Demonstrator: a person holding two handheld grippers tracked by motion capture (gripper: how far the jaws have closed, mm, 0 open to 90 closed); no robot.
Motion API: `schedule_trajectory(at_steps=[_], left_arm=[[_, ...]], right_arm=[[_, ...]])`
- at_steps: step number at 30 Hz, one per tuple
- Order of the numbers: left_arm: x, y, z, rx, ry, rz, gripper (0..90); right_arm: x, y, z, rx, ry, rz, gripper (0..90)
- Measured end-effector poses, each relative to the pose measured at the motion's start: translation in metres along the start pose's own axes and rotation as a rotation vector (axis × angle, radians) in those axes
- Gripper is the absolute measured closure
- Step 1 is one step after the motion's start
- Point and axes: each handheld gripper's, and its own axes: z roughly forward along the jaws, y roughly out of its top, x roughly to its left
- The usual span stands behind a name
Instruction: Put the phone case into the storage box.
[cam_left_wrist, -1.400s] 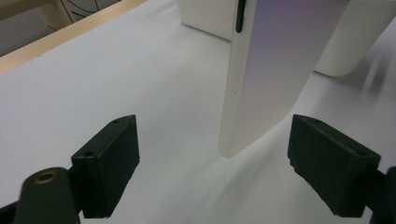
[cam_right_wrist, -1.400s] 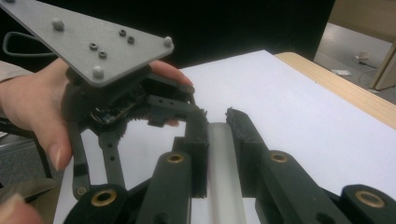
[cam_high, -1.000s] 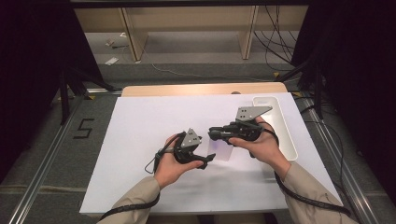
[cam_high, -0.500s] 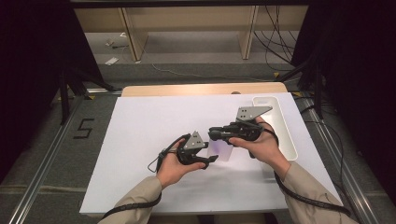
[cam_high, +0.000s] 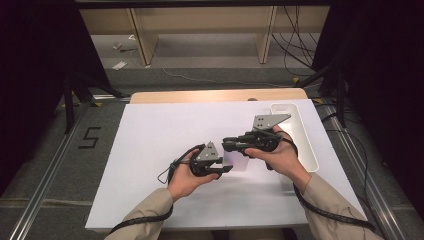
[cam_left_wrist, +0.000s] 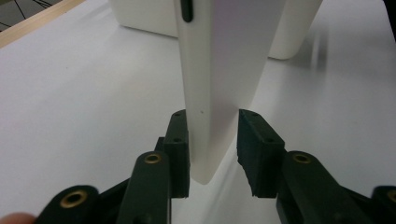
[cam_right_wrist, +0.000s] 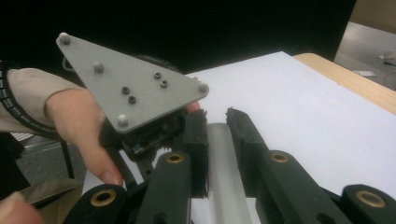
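A flat white slab (cam_left_wrist: 224, 70) with a pale lilac face and a dark slot in its edge hangs upright over the white table; its lilac face (cam_high: 241, 162) shows between the hands. My right gripper (cam_high: 229, 146) is shut on its upper end; the slab's grey rounded edge (cam_right_wrist: 223, 163) runs between that gripper's (cam_right_wrist: 217, 122) pads. My left gripper (cam_high: 226, 169) has its jaws around the lower end, and they have just been closing. In the left gripper view its (cam_left_wrist: 210, 140) left pad touches the slab; a sliver of table shows beside the right pad.
A long white tray (cam_high: 301, 132) lies at the table's right side, just beyond the right hand. The white board (cam_high: 150, 145) ends in a wooden strip (cam_high: 200, 96) at the back. Cables trail from both grippers toward the front edge.
The left gripper's jaws have narrowed around the slab's lower end. Both hands have stayed where they were, and the right grip is unchanged.
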Motion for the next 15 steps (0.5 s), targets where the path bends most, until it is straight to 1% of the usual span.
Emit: schedule_trajectory(at_steps=[3, 8, 15], left_arm=[[0.0004, 0.0004, -0.0011, 0.006, -0.010, -0.002, 69.9], [0.0002, 0.0016, -0.0024, 0.009, -0.014, 0.001, 72.0], [-0.0005, 0.0030, -0.0041, 0.018, -0.038, -0.003, 74.6]], right_arm=[[0.0005, 0.0003, 0.0003, 0.002, 0.009, -0.005, 78.5], [-0.0001, 0.0005, -0.0008, -0.002, 0.021, -0.009, 78.5], [0.0001, 0.0012, -0.0020, -0.001, 0.038, -0.020, 78.2]])
